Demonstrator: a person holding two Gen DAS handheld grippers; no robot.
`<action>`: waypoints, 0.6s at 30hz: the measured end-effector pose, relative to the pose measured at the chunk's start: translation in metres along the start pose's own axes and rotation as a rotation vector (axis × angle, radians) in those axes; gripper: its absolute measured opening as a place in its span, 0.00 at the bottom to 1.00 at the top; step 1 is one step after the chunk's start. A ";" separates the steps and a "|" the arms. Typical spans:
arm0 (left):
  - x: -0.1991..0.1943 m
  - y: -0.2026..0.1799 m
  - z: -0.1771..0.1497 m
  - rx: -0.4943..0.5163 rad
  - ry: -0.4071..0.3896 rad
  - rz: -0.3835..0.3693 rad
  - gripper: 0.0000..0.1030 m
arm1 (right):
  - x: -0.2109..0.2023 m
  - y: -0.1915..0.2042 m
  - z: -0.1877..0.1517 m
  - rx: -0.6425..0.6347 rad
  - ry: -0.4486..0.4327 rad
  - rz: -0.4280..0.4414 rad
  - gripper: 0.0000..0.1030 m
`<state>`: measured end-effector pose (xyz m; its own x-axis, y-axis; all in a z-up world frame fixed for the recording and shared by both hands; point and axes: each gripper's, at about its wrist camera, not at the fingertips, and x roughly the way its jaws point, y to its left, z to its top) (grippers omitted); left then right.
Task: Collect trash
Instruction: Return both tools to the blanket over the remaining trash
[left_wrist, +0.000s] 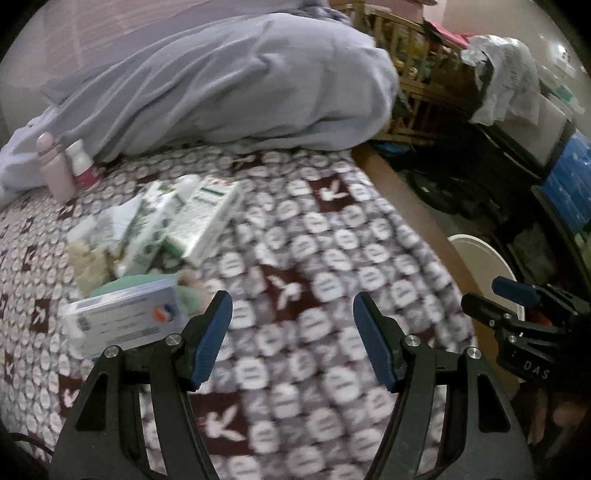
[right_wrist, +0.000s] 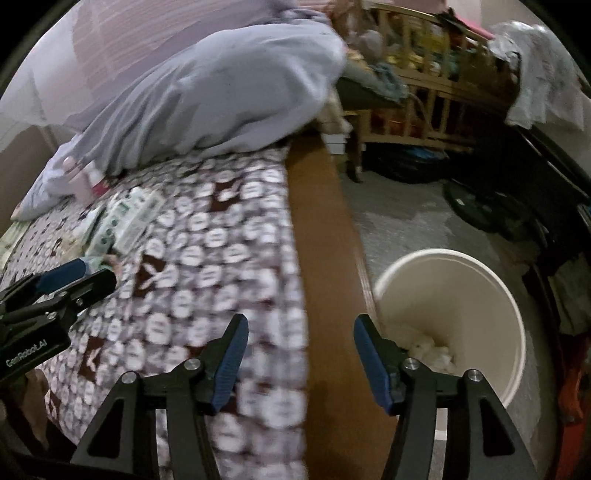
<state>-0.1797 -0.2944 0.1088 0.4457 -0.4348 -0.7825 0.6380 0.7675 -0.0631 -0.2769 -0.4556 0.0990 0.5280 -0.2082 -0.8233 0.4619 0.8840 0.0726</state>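
Observation:
A heap of trash lies on the patterned bed cover (left_wrist: 295, 266): green-and-white cartons (left_wrist: 192, 218), a white-and-blue medicine box (left_wrist: 122, 317), crumpled tissue (left_wrist: 90, 266) and something green (left_wrist: 188, 295). My left gripper (left_wrist: 291, 310) is open and empty over the cover, just right of the medicine box. My right gripper (right_wrist: 299, 332) is open and empty over the brown bed edge (right_wrist: 321, 258), beside a white bin (right_wrist: 454, 291) on the floor with white tissue (right_wrist: 432, 350) inside. The cartons also show in the right wrist view (right_wrist: 125, 221). The right gripper shows in the left wrist view (left_wrist: 517, 306).
A big grey-blue duvet (left_wrist: 229, 85) covers the far part of the bed. A pink bottle (left_wrist: 55, 170) and a white-and-red bottle (left_wrist: 83, 166) stand by it. A wooden crib (right_wrist: 417, 92), dark bags and clutter fill the floor to the right.

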 end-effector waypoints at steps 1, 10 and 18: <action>-0.001 0.004 -0.001 -0.005 0.001 0.006 0.65 | 0.002 0.006 0.000 -0.008 0.002 0.006 0.56; -0.015 0.081 -0.009 -0.082 -0.003 0.101 0.65 | 0.018 0.064 0.011 -0.096 0.024 0.070 0.56; -0.027 0.164 -0.018 -0.184 0.010 0.161 0.65 | 0.042 0.109 0.031 -0.136 0.041 0.135 0.58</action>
<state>-0.0987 -0.1487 0.1091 0.5254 -0.2961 -0.7977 0.4339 0.8997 -0.0483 -0.1820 -0.3808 0.0904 0.5482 -0.0691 -0.8335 0.2870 0.9516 0.1099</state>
